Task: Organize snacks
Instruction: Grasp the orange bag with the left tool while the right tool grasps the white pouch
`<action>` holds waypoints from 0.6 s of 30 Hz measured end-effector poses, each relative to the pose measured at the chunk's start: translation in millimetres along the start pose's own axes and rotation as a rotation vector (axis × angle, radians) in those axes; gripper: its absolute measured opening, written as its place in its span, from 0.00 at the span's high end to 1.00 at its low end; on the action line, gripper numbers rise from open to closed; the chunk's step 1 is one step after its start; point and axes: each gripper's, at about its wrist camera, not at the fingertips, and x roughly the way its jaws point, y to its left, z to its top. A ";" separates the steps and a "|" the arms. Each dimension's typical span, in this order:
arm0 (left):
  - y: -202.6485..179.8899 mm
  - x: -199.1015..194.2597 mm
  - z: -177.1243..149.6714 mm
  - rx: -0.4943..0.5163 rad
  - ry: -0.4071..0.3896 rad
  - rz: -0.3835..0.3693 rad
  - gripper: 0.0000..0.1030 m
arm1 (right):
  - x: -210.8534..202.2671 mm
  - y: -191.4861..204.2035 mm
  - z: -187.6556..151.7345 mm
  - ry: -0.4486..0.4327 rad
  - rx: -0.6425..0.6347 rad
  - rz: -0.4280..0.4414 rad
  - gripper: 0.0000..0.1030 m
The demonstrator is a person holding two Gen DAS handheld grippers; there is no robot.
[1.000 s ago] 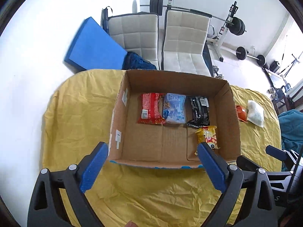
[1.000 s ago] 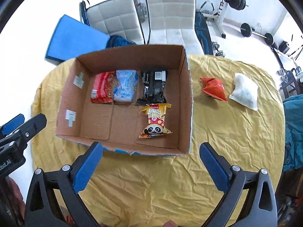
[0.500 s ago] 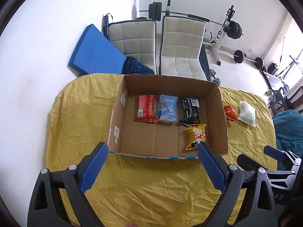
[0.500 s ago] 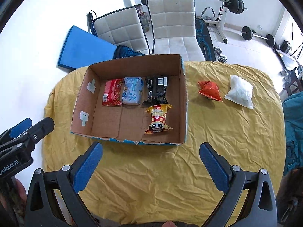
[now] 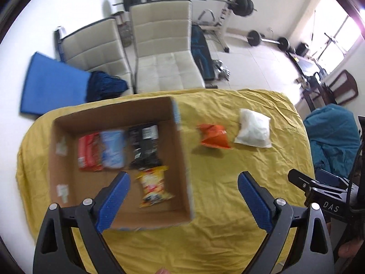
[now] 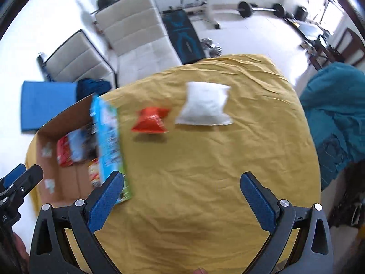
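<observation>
An open cardboard box (image 5: 178, 159) sits on the yellow tablecloth (image 5: 216, 217) at the left. Inside lie a red packet (image 5: 87, 153), a light blue packet (image 5: 113, 150), a black packet (image 5: 144, 146) and a yellow panda packet (image 5: 152, 187). To the box's right on the cloth lie an orange packet (image 5: 214, 135) (image 6: 151, 121) and a white bag (image 5: 254, 131) (image 6: 205, 107). My left gripper (image 5: 183, 196) hangs open above the box's near right corner. Over the bare cloth my right gripper (image 6: 182, 197) is open and holds nothing, with both loose packets ahead of it.
Two white padded chairs (image 5: 159, 52) and a blue mat (image 5: 50, 89) stand behind the table. Weight equipment (image 5: 239, 4) fills the back of the room. A teal cloth (image 6: 337, 114) lies off the table's right edge.
Both grippers have swung to the right. The box has slid to the left of both views and the orange packet and white bag now sit nearer the centre. Both grippers stay open.
</observation>
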 end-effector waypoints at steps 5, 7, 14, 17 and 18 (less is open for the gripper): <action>-53.2 75.6 57.4 0.039 0.126 0.008 0.06 | 43.7 -48.6 50.4 0.056 0.074 0.011 0.00; -65.1 112.8 75.6 0.045 0.194 0.024 0.06 | 70.3 -60.9 71.4 0.100 0.102 0.029 0.00; -81.0 230.2 96.8 0.079 0.415 0.063 0.09 | 151.4 -71.9 108.8 0.235 0.150 0.064 0.00; -80.7 265.1 94.3 0.074 0.483 0.070 0.19 | 173.8 -71.8 117.1 0.271 0.170 0.085 0.00; -81.4 272.1 93.0 0.078 0.499 0.079 0.27 | 179.0 -71.4 119.0 0.280 0.176 0.089 0.00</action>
